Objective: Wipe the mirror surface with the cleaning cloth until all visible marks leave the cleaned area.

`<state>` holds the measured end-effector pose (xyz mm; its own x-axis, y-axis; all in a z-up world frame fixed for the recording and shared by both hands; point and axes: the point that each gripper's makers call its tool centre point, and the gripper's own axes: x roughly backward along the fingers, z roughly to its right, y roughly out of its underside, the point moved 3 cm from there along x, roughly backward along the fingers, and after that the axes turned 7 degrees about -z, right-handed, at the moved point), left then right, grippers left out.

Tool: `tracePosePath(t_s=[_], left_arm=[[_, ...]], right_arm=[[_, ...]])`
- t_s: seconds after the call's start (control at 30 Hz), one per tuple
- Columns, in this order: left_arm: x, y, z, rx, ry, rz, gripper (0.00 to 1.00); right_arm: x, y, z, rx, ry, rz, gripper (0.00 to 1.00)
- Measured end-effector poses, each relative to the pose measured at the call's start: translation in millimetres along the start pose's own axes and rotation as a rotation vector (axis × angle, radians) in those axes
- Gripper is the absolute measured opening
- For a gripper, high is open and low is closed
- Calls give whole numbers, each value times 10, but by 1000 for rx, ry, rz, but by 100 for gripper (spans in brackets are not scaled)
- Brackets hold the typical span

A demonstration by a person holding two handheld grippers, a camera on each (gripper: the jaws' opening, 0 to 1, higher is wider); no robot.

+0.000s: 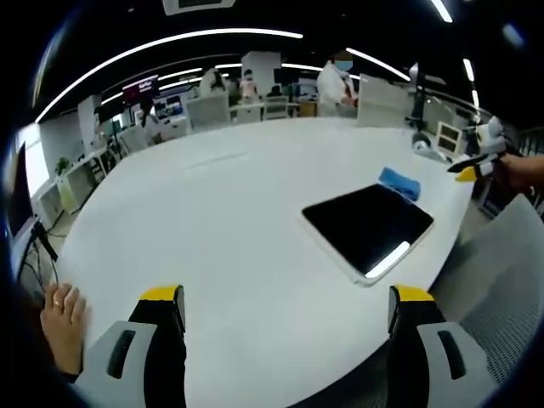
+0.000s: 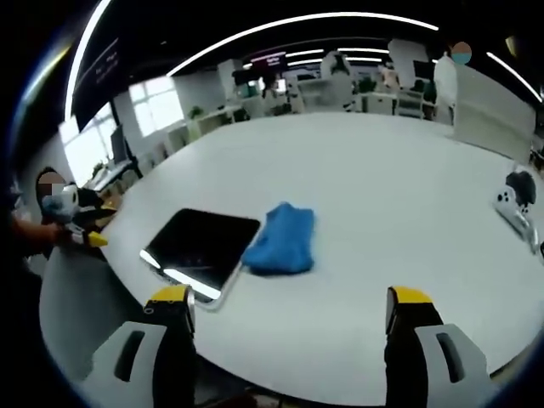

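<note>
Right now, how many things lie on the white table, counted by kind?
Mirror: 1
Blue cloth: 1
White and grey device near the table's edge: 1
Total: 3

Open tabletop ahead of both jaw pairs

Between and beyond the right jaws, bare round white table (image 2: pixel 382 221); the crumpled blue cloth (image 2: pixel 283 238) and flat dark rectangular mirror (image 2: pixel 202 246) lie ahead-left, a small white-grey device (image 2: pixel 512 204) far right.
</note>
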<state>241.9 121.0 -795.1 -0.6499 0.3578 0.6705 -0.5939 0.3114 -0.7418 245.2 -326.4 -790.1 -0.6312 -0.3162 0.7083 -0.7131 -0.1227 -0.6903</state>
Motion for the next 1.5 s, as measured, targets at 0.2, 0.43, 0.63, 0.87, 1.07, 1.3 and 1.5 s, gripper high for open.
tracePosePath(t_s=[0.2, 0.43, 0.63, 0.87, 1.07, 1.3, 1.5], left_arm=[[7, -20, -4, 15, -1, 19, 100], [7, -18, 6, 17, 4, 20, 100], [-1, -1, 16, 16, 10, 6, 100], [-9, 4, -7, 43, 17, 8, 100], [-16, 20, 0, 33, 22, 0, 100], [-24, 23, 17, 20, 28, -4, 100], [-23, 24, 11, 17, 24, -7, 100]], right_arm=[[-240, -134, -95, 22, 16, -13, 73], [-540, -400, -131, 54, 52, -8, 51], [-847, -459, -110, 45, 59, -44, 33], [-1035, -414, -122, 53, 75, -81, 20], [-1046, -364, -122, 23, 94, -100, 8], [-1105, -282, -104, 56, 124, -136, 7], [-1127, -265, -148, 93, 127, -152, 3]])
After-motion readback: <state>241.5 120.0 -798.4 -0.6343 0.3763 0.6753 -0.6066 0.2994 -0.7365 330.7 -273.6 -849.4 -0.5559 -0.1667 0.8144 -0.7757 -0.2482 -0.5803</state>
